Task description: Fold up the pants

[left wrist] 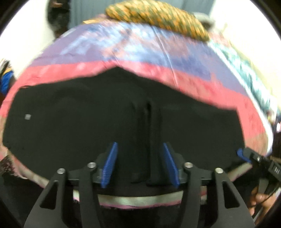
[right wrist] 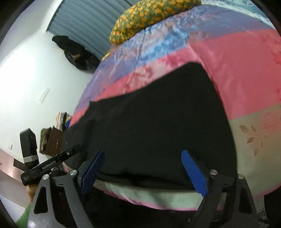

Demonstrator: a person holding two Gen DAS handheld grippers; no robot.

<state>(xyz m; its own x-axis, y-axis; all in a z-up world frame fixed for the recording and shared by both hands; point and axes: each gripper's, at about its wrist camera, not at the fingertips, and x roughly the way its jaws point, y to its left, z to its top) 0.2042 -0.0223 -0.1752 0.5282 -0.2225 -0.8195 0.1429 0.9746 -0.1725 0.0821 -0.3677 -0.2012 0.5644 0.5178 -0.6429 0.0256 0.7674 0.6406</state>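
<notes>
Pants: one black pair (left wrist: 87, 114), spread flat on the bed, lying ahead of and beneath both hand-held grippers.
Bed cover: one satin quilt (right wrist: 237, 66), banded in pink, blue, purple and beige, beyond the pants on every far side.
Pillow: one, orange-and-green patterned (left wrist: 158, 15), at the far end of the bed, well apart from both tools.
Left hand-held gripper (left wrist: 139, 164): one, blue pads partly apart; a raised vertical ridge of the black cloth stands between them, but neither pad visibly presses on it.
Right hand-held gripper (right wrist: 142, 171): one, pads spread wide over the near edge of the pants, which runs between them; nothing pinched.
</notes>
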